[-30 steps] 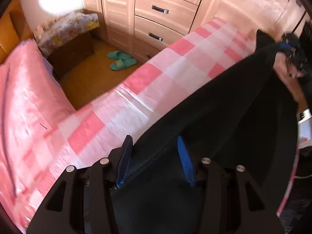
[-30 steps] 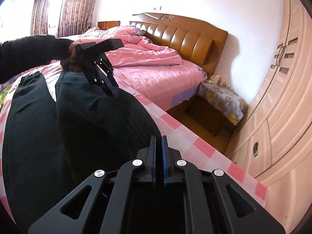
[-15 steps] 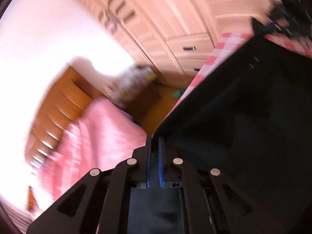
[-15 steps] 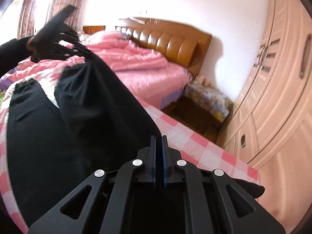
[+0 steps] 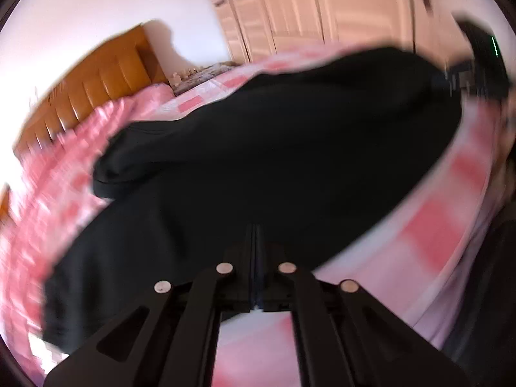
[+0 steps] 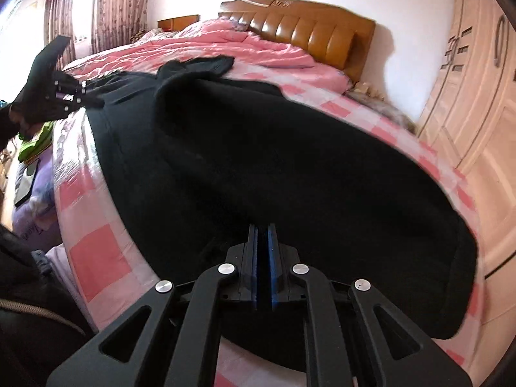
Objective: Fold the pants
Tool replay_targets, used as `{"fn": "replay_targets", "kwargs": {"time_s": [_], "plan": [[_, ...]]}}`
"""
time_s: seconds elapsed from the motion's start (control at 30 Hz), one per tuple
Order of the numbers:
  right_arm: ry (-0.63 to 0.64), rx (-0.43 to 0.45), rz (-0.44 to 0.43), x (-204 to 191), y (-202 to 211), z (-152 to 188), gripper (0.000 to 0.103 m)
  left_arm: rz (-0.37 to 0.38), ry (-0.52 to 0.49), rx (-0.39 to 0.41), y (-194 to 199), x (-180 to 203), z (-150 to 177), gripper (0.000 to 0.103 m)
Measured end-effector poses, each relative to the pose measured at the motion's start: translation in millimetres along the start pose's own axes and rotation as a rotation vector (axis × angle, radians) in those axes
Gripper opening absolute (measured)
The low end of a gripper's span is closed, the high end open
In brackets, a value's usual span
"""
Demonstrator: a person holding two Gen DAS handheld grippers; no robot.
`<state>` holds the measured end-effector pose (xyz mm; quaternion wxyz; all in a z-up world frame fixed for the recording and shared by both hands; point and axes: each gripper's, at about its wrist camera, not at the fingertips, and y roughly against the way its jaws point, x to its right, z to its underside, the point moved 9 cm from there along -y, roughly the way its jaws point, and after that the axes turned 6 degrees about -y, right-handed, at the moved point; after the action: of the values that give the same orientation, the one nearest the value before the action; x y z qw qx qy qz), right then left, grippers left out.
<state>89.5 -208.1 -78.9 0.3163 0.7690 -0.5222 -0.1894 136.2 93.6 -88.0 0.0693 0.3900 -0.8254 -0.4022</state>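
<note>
The black pants (image 6: pixel 258 148) lie across the checked bedspread (image 6: pixel 96 258), near its front edge. Both the left gripper (image 5: pixel 257 242) and right gripper (image 6: pixel 264 242) pinch the cloth (soft, limp, light); hems and waistband look like the best holds.

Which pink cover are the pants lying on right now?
The checked sheet, with pink and white squares, lies under the pants. The plain pink quilt sits bunched beyond them, by the headboard.
</note>
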Motion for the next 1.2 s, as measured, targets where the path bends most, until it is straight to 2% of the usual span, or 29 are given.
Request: {"fn": "replay_targets", "kwargs": {"time_s": [0.03, 0.1, 0.13, 0.2, 0.23, 0.27, 0.33, 0.37, 0.43, 0.47, 0.5, 0.53, 0.6, 0.63, 0.67, 0.7, 0.73, 0.77, 0.8, 0.83, 0.87, 0.9, 0.93, 0.97, 1.0, 1.07, 1.13, 1.17, 1.2], "plan": [[-0.001, 0.006, 0.005, -0.5, 1.6, -2.4, 0.009, 0.05, 0.056, 0.01, -1.6, -0.9, -9.9, 0.021], [0.013, 0.004, 0.025, -2.3, 0.3, -2.5, 0.009, 0.039, 0.17, 0.054, -1.5, -12.9, -39.8, 0.086], [0.019, 0.001, 0.035, -4.3, -0.5, 0.9, 0.009, 0.077, 0.245, 0.094, -1.7, -18.1, -64.9, 0.095], [0.004, -0.008, 0.038, -5.3, -5.3, 4.9, 0.009, 0.137, 0.359, 0.114, -11.6, -28.7, -102.6, 0.098], [-0.009, -0.008, 0.034, -4.0, -6.0, 7.4, 0.009, 0.1, 0.392, 0.09, -21.9, -40.3, -125.2, 0.099], [-0.028, -0.006, 0.026, -2.7, -7.5, 8.5, 0.009, 0.03, 0.393, 0.039, -33.9, -50.8, -138.0, 0.099], [-0.047, 0.0, 0.016, -1.6, -7.7, 9.0, 0.009, -0.198, 0.39, -0.149, -73.7, -83.1, -156.0, 0.099], [-0.05, 0.004, 0.015, -1.3, -7.6, 8.8, 0.009, -0.244, 0.396, -0.215, -90.9, -93.6, -159.1, 0.098], [-0.054, 0.006, 0.015, -1.2, -8.0, 8.7, 0.009, -0.244, 0.43, -0.344, -132.7, -110.9, -158.8, 0.087], [-0.057, 0.008, 0.014, -1.5, -7.1, 9.0, 0.009, -0.249, 0.451, -0.412, -149.0, -118.6, -153.2, 0.066], [-0.065, 0.013, 0.01, -0.9, -6.7, 8.6, 0.009, -0.257, 0.469, -0.474, -158.8, -121.3, -142.2, 0.053], [-0.07, 0.015, 0.007, -1.6, -6.8, 8.0, 0.009, -0.261, 0.486, -0.527, -169.4, -125.0, -132.8, 0.05], [-0.074, 0.02, -0.002, -1.5, -7.0, 8.9, 0.009, -0.268, 0.524, -0.572, -177.1, -135.8, -108.9, 0.049], [-0.078, 0.024, -0.007, -1.4, -7.1, 9.8, 0.009, -0.237, 0.561, -0.549, -178.9, -140.3, -103.2, 0.045], [-0.082, 0.027, -0.012, -1.1, -6.8, 10.8, 0.009, -0.216, 0.566, -0.486, -171.4, -140.7, -101.2, 0.016], [-0.086, 0.031, -0.015, -0.4, -6.4, 11.3, 0.009, -0.222, 0.562, -0.453, -165.2, -142.2, -101.4, 0.013], [-0.09, 0.035, -0.019, 0.3, -5.7, 11.3, 0.009, -0.213, 0.584, -0.369, -149.9, -146.0, -107.3, 0.013], [-0.089, 0.037, -0.019, 0.8, -5.2, 11.0, 0.009, -0.188, 0.607, -0.24, -126.5, -149.3, -115.0, 0.012], [-0.084, 0.042, -0.01, 0.7, -3.8, 9.6, 0.009, -0.202, 0.62, -0.154, -104.3, -153.7, -116.9, 0.012], [-0.084, 0.048, -0.004, 0.7, -2.5, 7.8, 0.009, -0.213, 0.634, -0.007, -65.7, -158.8, -119.4, 0.012], [-0.087, 0.057, -0.002, 0.5, -0.9, 5.7, 0.009, -0.223, 0.637, 0.078, -42.7, -161.1, -120.1, 0.012], [-0.091, 0.072, -0.007, -0.7, 1.1, 3.1, 0.009, -0.256, 0.651, 0.182, -3.9, -163.8, -109.8, 0.012], [-0.094, 0.083, -0.018, -3.5, 2.5, 0.6, 0.009, -0.27, 0.677, 0.243, 24.9, -163.6, -93.7, 0.012], [-0.095, 0.087, -0.029, -7.0, 2.8, -0.9, 0.009, -0.253, 0.726, 0.285, 47.9, -159.4, -67.1, 0.012], [-0.086, 0.075, -0.032, -11.9, 0.2, -1.0, 0.009, -0.251, 0.75, 0.286, 53.2, -157.3, -51.8, 0.012], [-0.051, 0.035, -0.006, -18.3, -10.1, 4.6, 0.009, -0.255, 0.775, 0.224, 48.8, -140.4, 0.8, 0.012], [-0.039, 0.021, -0.004, -21.8, -16.5, 9.8, 0.009, -0.231, 0.798, 0.097, 17.2, -120.4, 53.5, 0.012], [-0.046, 0.019, -0.009, -21.2, -15.5, 10.0, 0.009, -0.22, 0.81, 0.075, 7.0, -114.1, 70.2, 0.013], [-0.06, 0.01, -0.017, -19.9, -14.0, 9.8, 0.009, -0.241, 0.806, 0.082, 4.2, -109.3, 76.9, 0.013]]}}
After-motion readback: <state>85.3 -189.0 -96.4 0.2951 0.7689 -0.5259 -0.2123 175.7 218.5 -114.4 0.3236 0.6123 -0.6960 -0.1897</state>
